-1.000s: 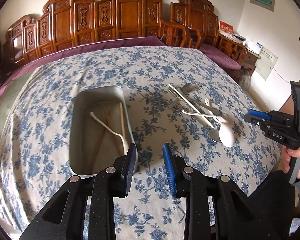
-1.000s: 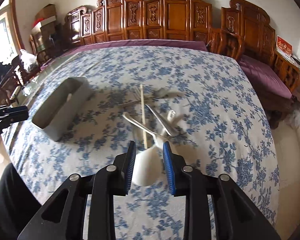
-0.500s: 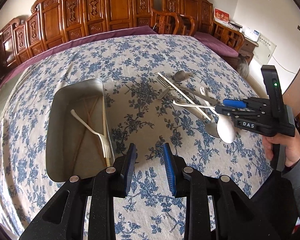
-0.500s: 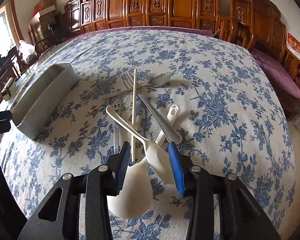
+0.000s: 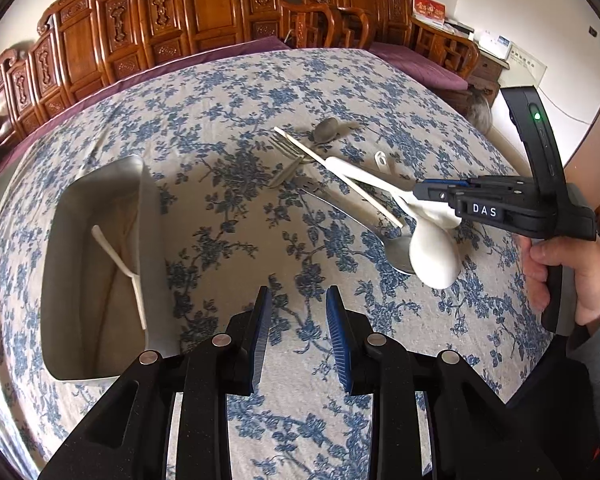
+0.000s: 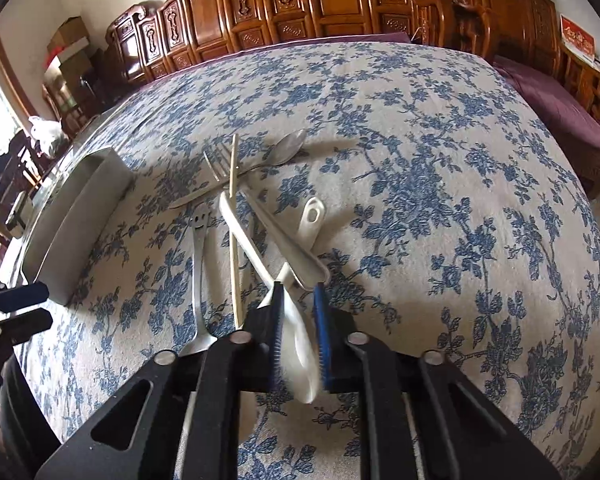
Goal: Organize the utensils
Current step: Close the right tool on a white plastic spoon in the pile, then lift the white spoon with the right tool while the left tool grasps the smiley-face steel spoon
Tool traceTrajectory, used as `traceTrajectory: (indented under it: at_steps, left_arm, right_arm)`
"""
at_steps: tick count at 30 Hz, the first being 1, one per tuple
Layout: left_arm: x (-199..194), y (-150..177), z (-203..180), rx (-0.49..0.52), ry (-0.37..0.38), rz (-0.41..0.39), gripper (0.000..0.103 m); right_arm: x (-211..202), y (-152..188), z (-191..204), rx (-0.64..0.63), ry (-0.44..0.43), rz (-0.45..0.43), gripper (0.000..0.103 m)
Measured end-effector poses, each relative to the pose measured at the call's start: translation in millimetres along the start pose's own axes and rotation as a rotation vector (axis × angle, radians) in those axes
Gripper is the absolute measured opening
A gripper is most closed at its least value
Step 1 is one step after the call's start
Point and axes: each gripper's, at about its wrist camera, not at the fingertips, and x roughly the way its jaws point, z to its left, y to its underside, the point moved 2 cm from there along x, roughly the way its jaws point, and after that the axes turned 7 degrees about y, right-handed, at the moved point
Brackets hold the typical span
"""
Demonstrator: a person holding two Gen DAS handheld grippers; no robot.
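- Right gripper [image 6: 298,292], jaws closing around the white plastic spoon [image 6: 300,344], may drag the pale wooden chopstick [image 6: 233,224] at ten o'clock
- Left gripper [image 5: 296,300] hangs narrowly parted, empty, near the metal tray [image 5: 100,176]

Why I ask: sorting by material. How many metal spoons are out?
2: the far spoon at the pile's back, the smiley-handled spoon nearest the tray. More may hide.

Tray [image 5: 100,208] left of utensil pile [image 5: 340,184]
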Motion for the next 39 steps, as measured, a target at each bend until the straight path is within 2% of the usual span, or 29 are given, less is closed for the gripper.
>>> traceTrajectory:
  at_steps: [4,9,10,13,16,20,25,27,28,29,30,32,35,39]
  left_arm:
    - [10.8,-3.1,-8.2,0.005,0.001,0.013,0.026]
    - [20.3,-6.4,-16.6,0.015,0.001,0.024,0.026]
    - [21.8,-6.8,-17.9,0.016,0.000,0.024,0.026]
    - [25.8,-7.9,-18.8,0.015,-0.002,0.030,0.026]
    - [29.8,-7.4,-17.9,0.010,-0.003,0.038,0.026]
    - [31.4,-6.1,-19.6,0.010,-0.004,0.042,0.026]
    - [29.9,-5.8,-17.8,0.007,-0.008,0.040,0.026]
    - [29.6,-6.4,-17.6,0.006,-0.011,0.038,0.026]
    - [30.1,-6.6,-17.5,0.005,-0.012,0.038,0.026]
    - [30.8,-6.8,-17.2,0.003,-0.012,0.039,0.026]
    - [32.8,-7.4,-16.8,0.000,-0.011,0.040,0.026]
    - [37.7,-8.5,-15.4,-0.006,-0.015,0.046,0.026]
    - [48.2,-12.5,-14.7,-0.017,-0.019,0.055,0.026]
    - [63.2,-22.3,-17.4,-0.036,-0.016,0.058,0.026]
  right_arm:
    - [5.3,0.9,-5.3,-0.017,0.036,0.011,0.008]
    - [-5.4,-3.8,-12.7,0.010,-0.012,-0.030,0.009]
    - [-7.6,-4.7,-12.9,0.012,-0.023,-0.033,0.011]
    - [-8.4,-4.4,-11.6,-0.009,-0.019,-0.030,0.027]
    - [-3.2,-0.6,-8.5,-0.040,-0.017,-0.001,0.034]
    - [7.1,6.5,-3.6,-0.084,0.011,0.045,0.036]
    - [9.0,11.0,6.6,-0.157,0.058,0.044,0.038]
    - [9.0,12.9,10.9,-0.190,0.081,0.044,0.035]
    - [8.4,13.4,11.6,-0.195,0.086,0.046,0.028]
    - [8.0,13.7,11.1,-0.194,0.088,0.047,0.017]
    - [7.0,13.8,9.6,-0.185,0.078,0.050,0.013]
    - [6.7,13.5,5.3,-0.150,0.024,0.065,0.011]
    - [3.7,13.0,0.9,-0.122,-0.006,0.065,0.011]
    - [-11.2,4.0,-8.1,-0.068,-0.051,0.010,0.010]
